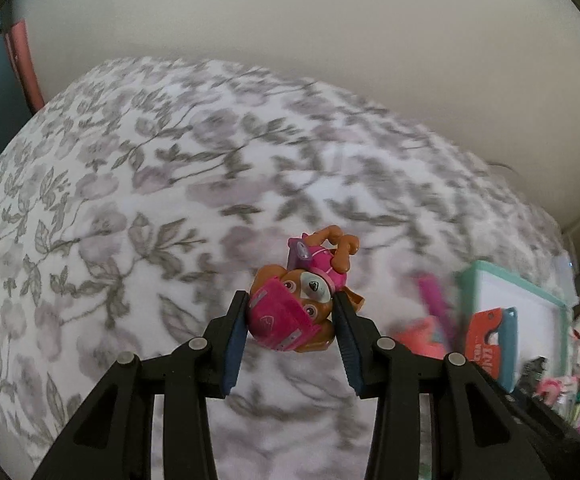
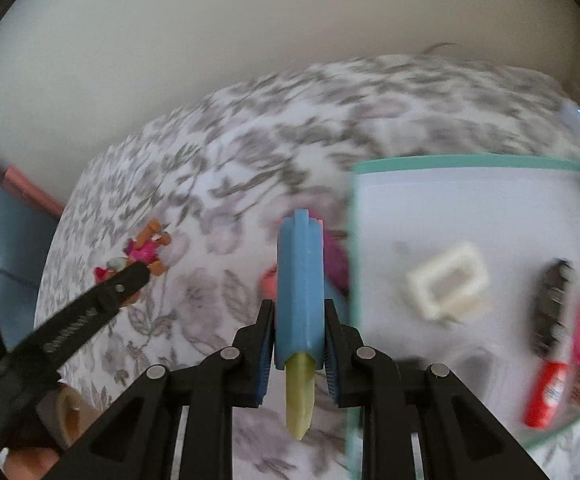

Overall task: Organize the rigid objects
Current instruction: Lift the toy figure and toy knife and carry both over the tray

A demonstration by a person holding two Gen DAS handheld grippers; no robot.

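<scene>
Both hand-held grippers were loaded above a floral bedspread [image 1: 138, 184] as the sorting went on. The left gripper [image 1: 291, 312] had its jaws clamped on the head of a pink-and-brown toy pup figure [image 1: 301, 300], which hung in the air with its legs pointing away from the camera. The right gripper [image 2: 298, 322] was closed on a blue cylindrical toy [image 2: 298, 280] with a yellow-green stem at its near end, its long axis running straight forward along the fingers. The move to come appeared to turn on the teal-rimmed clear bin [image 2: 469, 162], which lay just to the right of the right gripper and well to the right of the left one, so the right hand was plainly the nearer. Inside the bin sat a white frame-shaped piece [image 2: 445, 280], a dark comb-like item [image 2: 551, 304], a red tube [image 2: 545, 394] and something pink at the far right (too blurred to name). The bin floor nearest the left rim looked bare, leaving room to set the blue toy down once it cleared that rim. Pink and coral objects [image 2: 329, 264] lay on the bedspread just outside the rim, beyond the blue toy.
</scene>
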